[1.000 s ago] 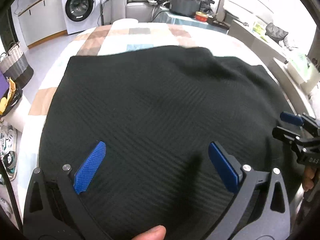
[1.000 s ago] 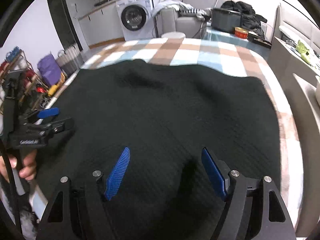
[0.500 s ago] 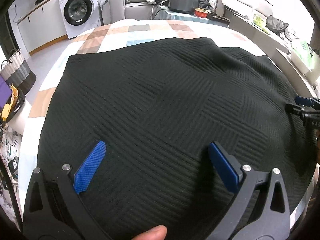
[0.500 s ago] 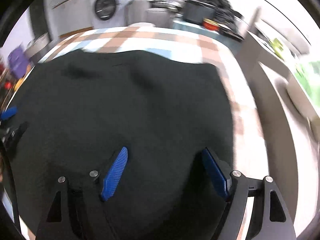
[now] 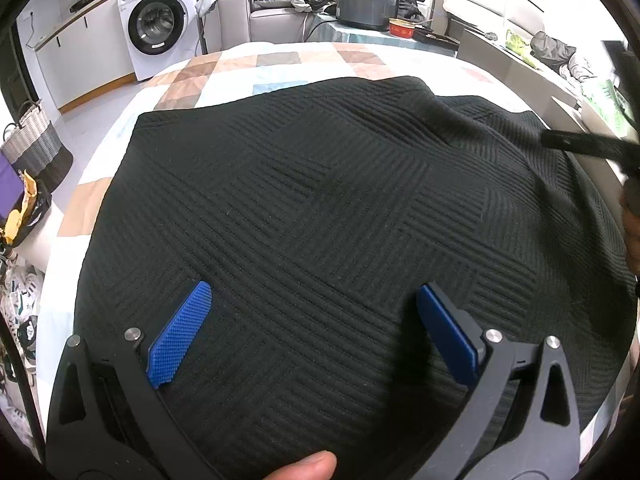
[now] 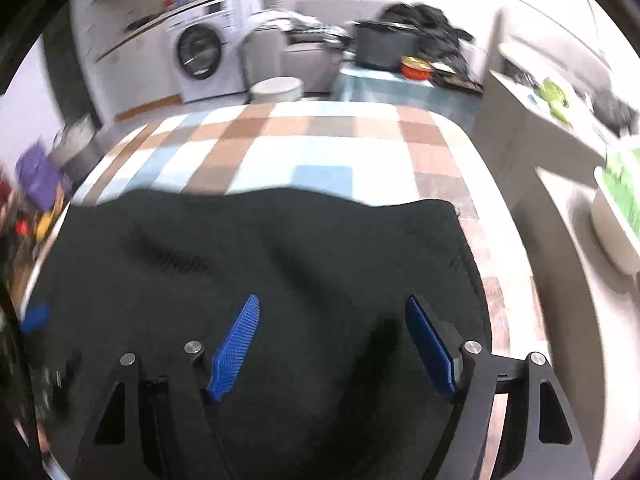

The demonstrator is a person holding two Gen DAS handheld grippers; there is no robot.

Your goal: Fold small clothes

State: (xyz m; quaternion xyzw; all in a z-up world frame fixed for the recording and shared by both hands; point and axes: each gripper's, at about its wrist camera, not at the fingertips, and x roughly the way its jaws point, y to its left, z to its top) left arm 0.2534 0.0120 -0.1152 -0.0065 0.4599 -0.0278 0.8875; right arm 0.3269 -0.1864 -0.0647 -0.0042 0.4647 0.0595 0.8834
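the black knit garment (image 5: 320, 208) lies spread on the checked table (image 6: 320, 148), directly under both sets of jaws. left gripper (image 5: 316, 332) and right gripper (image 6: 332, 340) both gape, holding nothing (right view blurred). its right edge lies just beyond the right gripper's jaws, so that hand is nearer.

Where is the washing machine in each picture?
Left wrist view: the washing machine is at the top left, behind the checked bedcover.
Right wrist view: the washing machine is upper left, blurred.
Shared landmark: the black garment spread below it.
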